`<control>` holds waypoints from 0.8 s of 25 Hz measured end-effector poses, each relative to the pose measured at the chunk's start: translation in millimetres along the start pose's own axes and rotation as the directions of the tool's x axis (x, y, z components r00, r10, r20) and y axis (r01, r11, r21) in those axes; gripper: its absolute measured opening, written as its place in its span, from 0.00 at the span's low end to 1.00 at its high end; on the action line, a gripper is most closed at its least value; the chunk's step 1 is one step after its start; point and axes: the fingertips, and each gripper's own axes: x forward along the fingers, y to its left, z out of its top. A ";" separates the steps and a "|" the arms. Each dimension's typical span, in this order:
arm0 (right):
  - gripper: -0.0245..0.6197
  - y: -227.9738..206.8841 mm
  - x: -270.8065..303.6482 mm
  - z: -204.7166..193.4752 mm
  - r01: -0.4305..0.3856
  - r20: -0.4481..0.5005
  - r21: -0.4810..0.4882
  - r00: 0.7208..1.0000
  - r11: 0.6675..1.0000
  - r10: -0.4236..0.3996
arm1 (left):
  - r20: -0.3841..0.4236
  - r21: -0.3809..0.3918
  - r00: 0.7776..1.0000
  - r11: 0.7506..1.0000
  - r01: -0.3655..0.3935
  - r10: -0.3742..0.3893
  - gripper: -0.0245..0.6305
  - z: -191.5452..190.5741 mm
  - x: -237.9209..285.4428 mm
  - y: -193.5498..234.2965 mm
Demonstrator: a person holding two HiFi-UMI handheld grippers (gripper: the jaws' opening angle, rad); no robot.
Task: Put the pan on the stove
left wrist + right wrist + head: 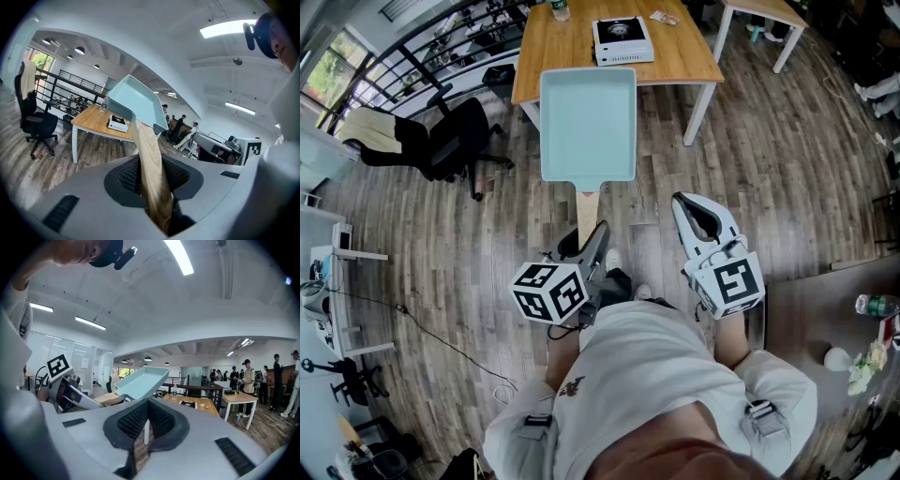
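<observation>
A light blue rectangular pan (588, 122) hangs in the air in front of me, above the wooden floor. My left gripper (592, 234) is shut on its wooden handle (587, 208). In the left gripper view the handle (150, 173) runs up from between the pads to the pan (136, 101). A white portable stove (622, 40) sits on the wooden table (675, 62) beyond the pan, and the stove (117, 123) also shows under the pan in the left gripper view. My right gripper (689, 208) is shut and holds nothing, to the right of the handle. The right gripper view shows the pan (140, 383) at its left.
A black office chair (450, 141) stands left of the table. A second white-legged table (766, 11) is at the far right. At my right is a brown surface with a water bottle (877, 305). Several people stand far off by a table (239, 399).
</observation>
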 end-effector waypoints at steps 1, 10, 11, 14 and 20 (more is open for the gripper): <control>0.07 -2.0 1.6 0.1 0.001 0.001 -0.001 1.000 1.000 -0.001 | 0.000 0.000 1.000 1.000 0.000 0.000 0.21 0.7 2.0 0.4; 0.07 -13.2 37.1 3.8 -0.029 0.029 0.013 0.999 0.999 0.029 | -0.012 -0.008 1.000 1.000 0.004 -0.004 0.21 17.8 26.3 19.9; 0.07 -16.1 44.2 2.5 -0.026 0.024 0.014 0.999 1.000 0.026 | -0.014 -0.010 1.000 1.000 0.007 -0.007 0.21 20.7 30.9 24.5; 0.07 -25.6 67.8 -0.6 -0.014 0.014 0.013 1.000 1.000 0.014 | -0.019 -0.010 1.000 1.000 0.013 -0.013 0.21 30.9 45.6 41.0; 0.07 -49.2 122.4 2.1 0.017 0.001 0.009 1.000 1.000 -0.017 | -0.047 -0.005 0.999 1.000 0.028 -0.028 0.21 63.0 81.8 79.8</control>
